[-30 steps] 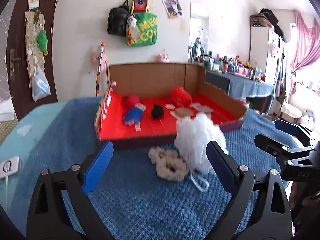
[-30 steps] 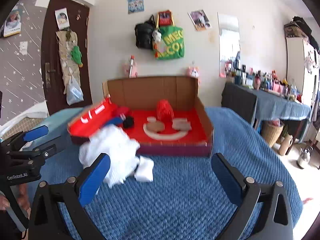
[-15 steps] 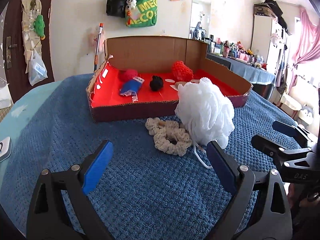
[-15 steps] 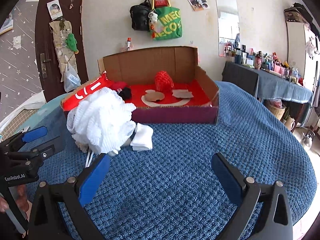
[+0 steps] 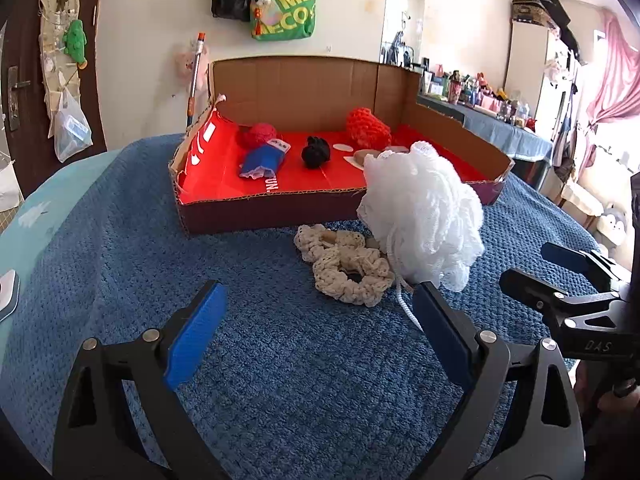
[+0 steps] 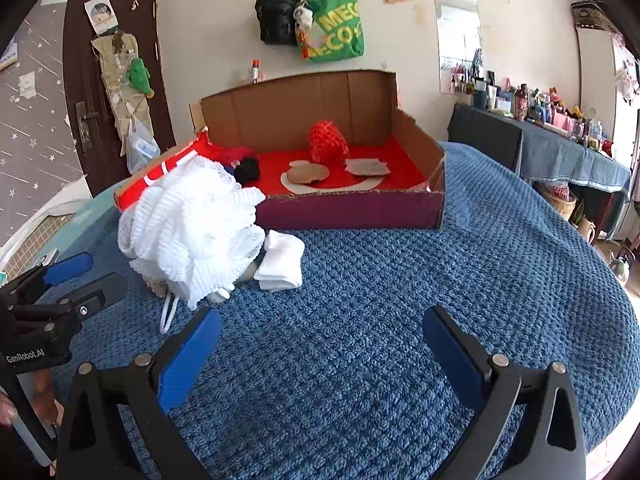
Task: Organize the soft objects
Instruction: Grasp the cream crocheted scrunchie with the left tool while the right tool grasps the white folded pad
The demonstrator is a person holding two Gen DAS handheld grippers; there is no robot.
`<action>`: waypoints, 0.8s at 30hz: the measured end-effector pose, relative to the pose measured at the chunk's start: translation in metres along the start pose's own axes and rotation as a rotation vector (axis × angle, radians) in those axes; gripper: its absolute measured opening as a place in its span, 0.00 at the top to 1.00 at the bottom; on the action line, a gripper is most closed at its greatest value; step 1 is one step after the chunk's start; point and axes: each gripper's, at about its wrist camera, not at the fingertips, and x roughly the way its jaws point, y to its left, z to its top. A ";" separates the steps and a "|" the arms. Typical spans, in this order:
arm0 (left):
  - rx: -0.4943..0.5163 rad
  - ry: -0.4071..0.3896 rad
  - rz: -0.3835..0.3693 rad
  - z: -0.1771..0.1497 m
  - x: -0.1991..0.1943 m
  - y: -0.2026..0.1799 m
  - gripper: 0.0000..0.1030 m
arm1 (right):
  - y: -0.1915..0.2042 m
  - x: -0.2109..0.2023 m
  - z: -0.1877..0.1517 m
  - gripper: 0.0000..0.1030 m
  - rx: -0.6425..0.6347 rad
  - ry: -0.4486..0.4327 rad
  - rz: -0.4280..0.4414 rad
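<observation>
Both tools are hovering with fingers apart over the blue blanket [image 6: 380,280], gripping nothing. The left tool [image 5: 316,332] is facing the cream scrunchie [image 5: 348,268] and white pouf [image 5: 424,220] lying just near of the box [image 5: 280,208]. The right tool [image 6: 320,344] is facing the folded white cloth [image 6: 282,260], likely so that each is lining up a separate pick for the box.
</observation>
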 end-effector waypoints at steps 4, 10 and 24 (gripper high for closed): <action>0.013 0.056 -0.005 0.007 0.013 0.002 0.07 | -0.001 0.010 0.007 0.00 -0.004 0.040 0.006; 0.030 0.147 -0.021 0.020 0.035 0.005 0.07 | -0.002 0.030 0.020 0.00 -0.005 0.126 0.024; 0.061 0.225 -0.072 0.043 0.062 0.001 0.07 | -0.006 0.069 0.047 0.00 -0.004 0.262 0.059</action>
